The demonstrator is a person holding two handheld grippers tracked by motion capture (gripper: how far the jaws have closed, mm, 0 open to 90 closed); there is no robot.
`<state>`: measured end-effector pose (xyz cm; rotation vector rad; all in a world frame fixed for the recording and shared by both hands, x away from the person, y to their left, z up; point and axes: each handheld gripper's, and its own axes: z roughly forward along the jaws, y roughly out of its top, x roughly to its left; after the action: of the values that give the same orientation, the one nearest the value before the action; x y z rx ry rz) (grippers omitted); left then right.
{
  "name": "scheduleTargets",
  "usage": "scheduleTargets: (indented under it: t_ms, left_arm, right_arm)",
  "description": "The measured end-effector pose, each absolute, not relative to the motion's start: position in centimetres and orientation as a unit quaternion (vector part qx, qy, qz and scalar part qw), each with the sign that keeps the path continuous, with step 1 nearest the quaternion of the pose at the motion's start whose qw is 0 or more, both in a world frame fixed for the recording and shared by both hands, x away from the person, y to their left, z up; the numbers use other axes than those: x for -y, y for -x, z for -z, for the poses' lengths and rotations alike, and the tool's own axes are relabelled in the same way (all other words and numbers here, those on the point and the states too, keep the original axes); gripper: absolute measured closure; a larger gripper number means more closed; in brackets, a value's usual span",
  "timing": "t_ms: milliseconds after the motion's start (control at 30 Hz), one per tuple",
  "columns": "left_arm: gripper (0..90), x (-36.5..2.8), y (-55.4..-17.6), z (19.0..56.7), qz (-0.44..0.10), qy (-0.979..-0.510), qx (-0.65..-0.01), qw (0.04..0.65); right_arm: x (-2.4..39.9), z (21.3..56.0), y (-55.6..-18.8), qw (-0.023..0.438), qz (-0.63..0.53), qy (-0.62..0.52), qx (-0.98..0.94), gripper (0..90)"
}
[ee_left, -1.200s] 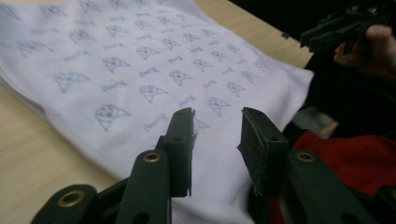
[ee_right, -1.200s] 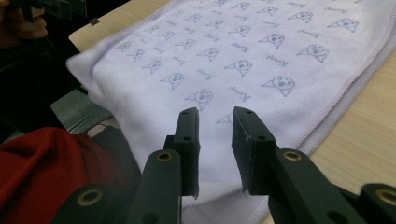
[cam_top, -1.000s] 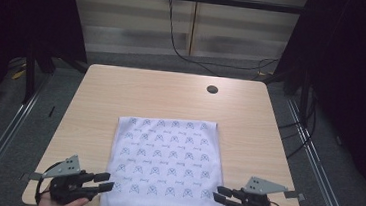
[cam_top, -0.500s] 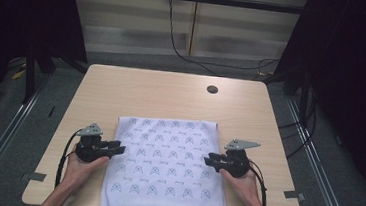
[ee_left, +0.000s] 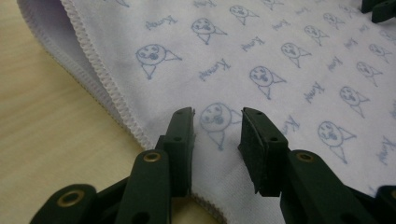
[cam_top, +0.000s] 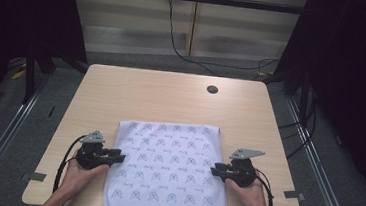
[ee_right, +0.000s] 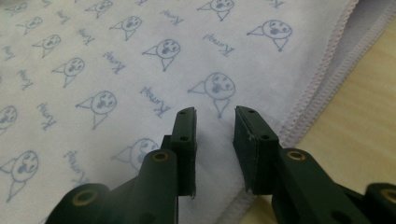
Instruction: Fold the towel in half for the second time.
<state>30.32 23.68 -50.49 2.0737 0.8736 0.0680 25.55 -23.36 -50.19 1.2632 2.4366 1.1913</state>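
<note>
A white cloth [cam_top: 167, 174] printed with small blue faces lies folded flat on the wooden table [cam_top: 161, 96], its near end hanging over the front edge. My left gripper [cam_top: 118, 155] rests at the cloth's left hem and points inward. Its jaws have just been closing and stand open over the cloth [ee_left: 280, 56], whose flat surface shows in the gap of the left gripper [ee_left: 217, 123], unpinched. My right gripper [cam_top: 215, 169] sits at the right hem and points inward. The right gripper [ee_right: 215, 119] is open over the cloth [ee_right: 116, 56], just inside the stitched edge.
A dark round hole [cam_top: 212, 89] sits in the tabletop at the far right. Bare wood [cam_top: 121, 97] lies beyond the cloth and beside both hems. Cables trail from both grippers toward the front edge. The right gripper's tips [ee_left: 380, 7] show far across the cloth in the left gripper view.
Both hands moved away from the table's front corners, forward and inward, and sank to the cloth's side hems. The cloth has not moved.
</note>
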Motion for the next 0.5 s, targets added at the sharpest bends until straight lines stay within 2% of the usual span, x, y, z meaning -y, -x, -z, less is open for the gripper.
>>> scheduleTargets:
  t_ms: [267,367,433,500]
  left_arm:
    - [64.6,-23.8,-28.4,50.3,-0.008,-0.839,-0.333,0.429]
    - [64.6,-23.8,-27.5,50.2,-0.008,-0.845,-0.326,0.424]
    - [64.8,-23.8,-26.7,49.8,-0.036,-0.852,-0.328,0.406]
    - [63.2,-23.9,-26.6,49.8,-0.025,-0.852,-0.326,0.409]
  right_arm:
    - [23.7,50.0,-22.4,0.061,-0.396,-0.415,-0.817,70.0]
    - [23.7,50.0,-21.6,0.058,-0.395,-0.412,-0.819,70.0]
    - [23.5,49.9,-20.6,0.05,-0.395,-0.409,-0.821,70.0]
    - [23.3,49.8,-20.1,0.052,-0.39,-0.408,-0.824,70.3]
